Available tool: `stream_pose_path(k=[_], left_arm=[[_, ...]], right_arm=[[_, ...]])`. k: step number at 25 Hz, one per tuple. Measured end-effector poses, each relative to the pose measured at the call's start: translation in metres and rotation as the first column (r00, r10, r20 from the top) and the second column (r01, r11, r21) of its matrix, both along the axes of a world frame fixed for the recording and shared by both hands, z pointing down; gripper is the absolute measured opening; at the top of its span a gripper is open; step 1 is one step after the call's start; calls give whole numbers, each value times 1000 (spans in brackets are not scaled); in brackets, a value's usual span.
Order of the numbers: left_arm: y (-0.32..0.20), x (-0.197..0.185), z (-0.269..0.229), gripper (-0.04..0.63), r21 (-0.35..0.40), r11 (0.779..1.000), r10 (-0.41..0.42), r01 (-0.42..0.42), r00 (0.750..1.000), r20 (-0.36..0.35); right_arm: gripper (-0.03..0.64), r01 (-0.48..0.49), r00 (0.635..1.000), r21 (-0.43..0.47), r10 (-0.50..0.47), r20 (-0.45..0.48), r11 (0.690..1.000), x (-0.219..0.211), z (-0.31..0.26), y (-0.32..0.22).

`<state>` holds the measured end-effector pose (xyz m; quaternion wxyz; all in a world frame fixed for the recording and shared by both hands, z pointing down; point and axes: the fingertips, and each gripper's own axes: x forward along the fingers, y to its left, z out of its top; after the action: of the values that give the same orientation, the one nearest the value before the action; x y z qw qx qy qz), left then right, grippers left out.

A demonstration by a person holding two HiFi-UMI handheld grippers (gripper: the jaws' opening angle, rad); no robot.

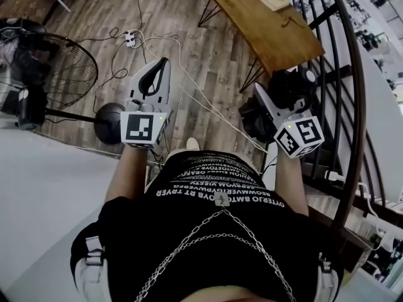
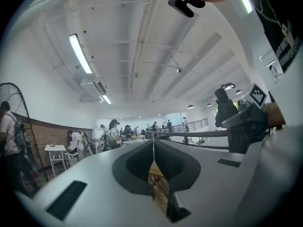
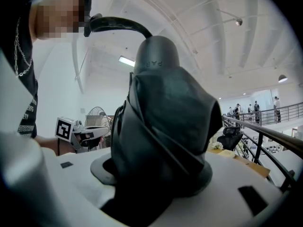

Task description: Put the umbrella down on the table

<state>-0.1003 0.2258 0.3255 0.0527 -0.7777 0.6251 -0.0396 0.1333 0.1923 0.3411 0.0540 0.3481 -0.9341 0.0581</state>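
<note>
Presently clamped in right gripper (image 3: 158, 183), jaws wide: folded umbrella (image 3: 163, 117), long axis vertical, rounded end up. Left gripper (image 2: 152, 145) closed, empty.

A black fan (image 1: 60, 74) stands on the wood-plank floor (image 1: 189, 55).

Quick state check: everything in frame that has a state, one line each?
Left gripper: shut, empty.
Right gripper: shut on the umbrella.
Umbrella: folded, held off the table.
Table: no umbrella on it yet.
Fan: upright on the floor; spinning or not, unclear.
</note>
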Motion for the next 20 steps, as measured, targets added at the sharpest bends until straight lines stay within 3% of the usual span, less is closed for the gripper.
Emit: stream_pose_path(k=[9, 13, 20], left_arm=[[-2, -18, 9, 31, -24, 1000, 7, -7, 1000, -2], [1, -20, 3, 31, -23, 1000, 19, -21, 997, -73], [-9, -25, 7, 31, -28, 1000, -14, 12, 999, -51]], right_arm=[[270, -31, 1000, -15, 31, -4, 999, -8, 3, -2], [270, -32, 999, -13, 32, 15, 999, -7, 2, -4], [270, 15, 1000, -10, -15, 14, 1000, -15, 4, -17]])
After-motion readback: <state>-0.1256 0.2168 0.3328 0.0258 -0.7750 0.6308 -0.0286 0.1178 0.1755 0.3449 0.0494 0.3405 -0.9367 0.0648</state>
